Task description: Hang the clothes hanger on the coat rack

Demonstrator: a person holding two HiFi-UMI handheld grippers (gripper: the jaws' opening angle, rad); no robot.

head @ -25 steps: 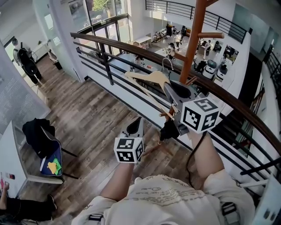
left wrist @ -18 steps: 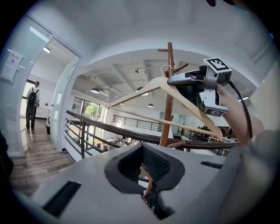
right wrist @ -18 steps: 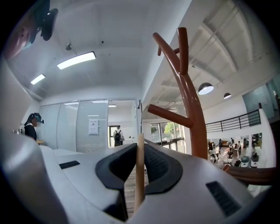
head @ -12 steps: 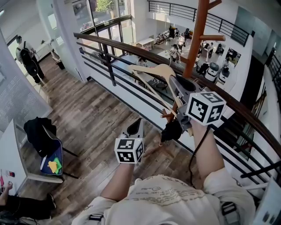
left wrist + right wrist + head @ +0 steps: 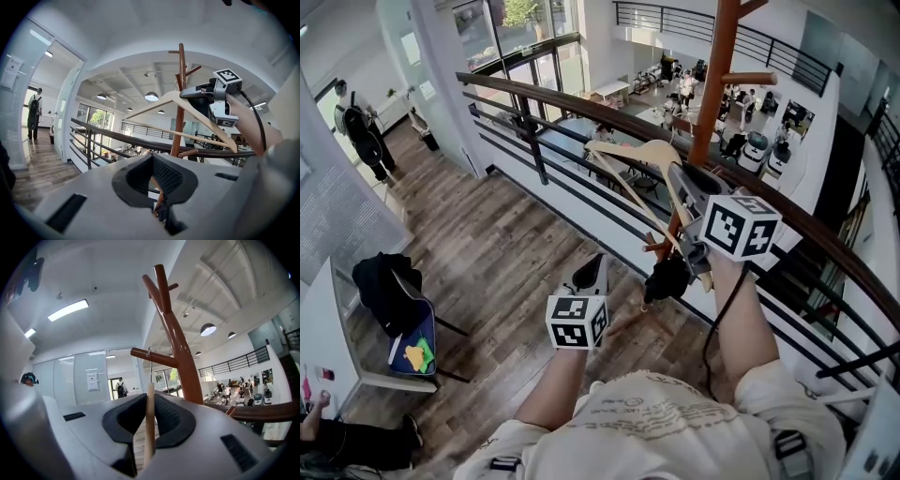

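Note:
My right gripper (image 5: 682, 180) is shut on the shoulder of a pale wooden hanger (image 5: 630, 153), held level beside the brown coat rack (image 5: 713, 89). In the right gripper view the hanger's wood (image 5: 149, 423) runs up between the pads of the right gripper (image 5: 148, 401). Its metal hook (image 5: 148, 363) reaches the rack's left peg (image 5: 151, 355); whether it rests on the peg I cannot tell. The left gripper view shows the hanger (image 5: 154, 105), the right gripper (image 5: 194, 93) and the rack (image 5: 178, 112). My left gripper (image 5: 592, 267) hangs lower, shut and holding nothing (image 5: 152, 161).
A dark railing (image 5: 572, 101) with black bars runs across behind the rack, above a lower floor. Another rack peg (image 5: 748, 79) sticks out to the right. At the left stands a chair with dark clothes (image 5: 389, 286). A person (image 5: 358, 122) stands far off.
The right gripper has carried the hanger to the right and slightly up, closer to the rack's pole. The left gripper has stayed where it was.

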